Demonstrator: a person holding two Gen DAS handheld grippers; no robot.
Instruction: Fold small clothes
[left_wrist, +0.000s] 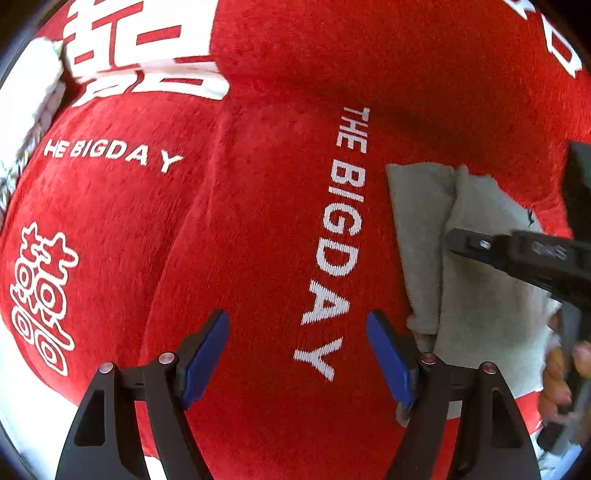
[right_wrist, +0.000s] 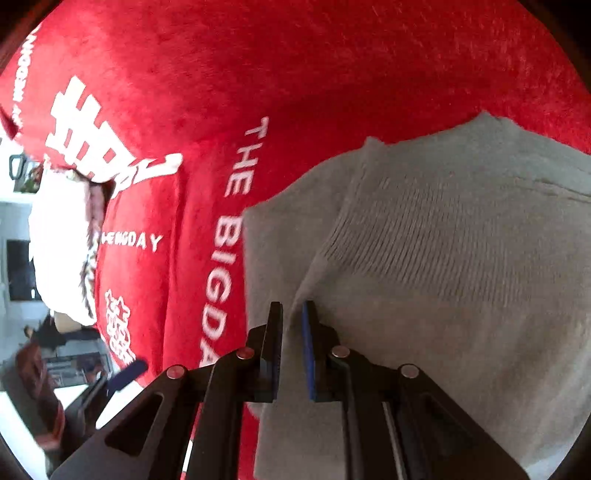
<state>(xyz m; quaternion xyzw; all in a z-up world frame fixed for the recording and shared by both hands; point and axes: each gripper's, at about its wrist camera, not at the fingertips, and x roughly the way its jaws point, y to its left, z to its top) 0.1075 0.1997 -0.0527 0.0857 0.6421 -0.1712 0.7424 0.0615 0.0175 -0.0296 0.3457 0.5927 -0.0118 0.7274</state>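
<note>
A small grey knit garment (right_wrist: 443, 258) lies partly folded on a red plush cloth (right_wrist: 295, 74) with white "THE BIG DAY" lettering. My right gripper (right_wrist: 292, 314) is shut on a fold of the grey garment at its near left edge. In the left wrist view the grey garment (left_wrist: 480, 280) lies at the right, with the right gripper's black body over it. My left gripper (left_wrist: 297, 325) is open and empty, over the red cloth (left_wrist: 240, 221) just left of the garment.
A white fabric item (right_wrist: 59, 240) with a fringed edge lies at the left of the red cloth, also in the left wrist view (left_wrist: 29, 103). Room furniture shows beyond the cloth's left edge.
</note>
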